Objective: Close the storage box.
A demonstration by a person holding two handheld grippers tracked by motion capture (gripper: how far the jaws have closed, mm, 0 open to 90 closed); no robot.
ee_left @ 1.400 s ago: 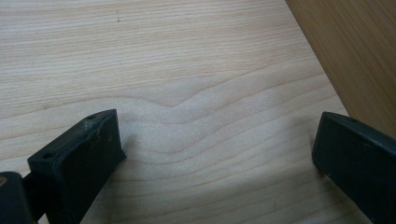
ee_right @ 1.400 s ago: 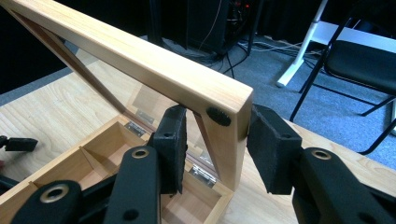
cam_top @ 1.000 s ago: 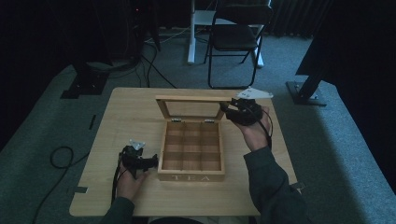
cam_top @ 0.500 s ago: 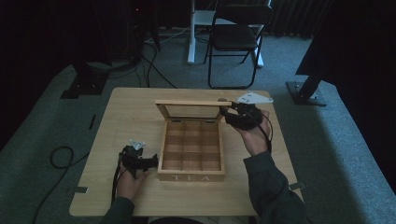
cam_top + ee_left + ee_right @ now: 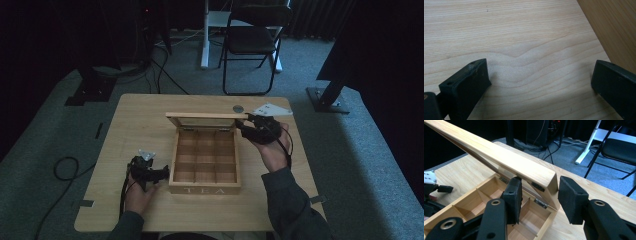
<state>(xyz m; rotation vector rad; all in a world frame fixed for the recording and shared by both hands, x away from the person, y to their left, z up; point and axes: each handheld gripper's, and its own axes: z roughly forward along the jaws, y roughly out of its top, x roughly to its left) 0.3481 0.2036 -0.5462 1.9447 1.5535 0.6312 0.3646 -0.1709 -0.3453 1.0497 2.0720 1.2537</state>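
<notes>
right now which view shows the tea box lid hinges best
The right gripper view: two dark hinges join the raised lid to the tea box. The high view shows the lid, hinges too small.

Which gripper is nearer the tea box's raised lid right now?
Right. The right gripper straddles the corner of the lid, jaws open. The left gripper sits on the table by the box's front left corner.

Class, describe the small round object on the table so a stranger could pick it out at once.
Start at the wooden table and find the open tea box in its middle. Look past the raised lid toward the far edge: the small grey disc lies flat there, round and dark beside a pale, angular plate.
</notes>
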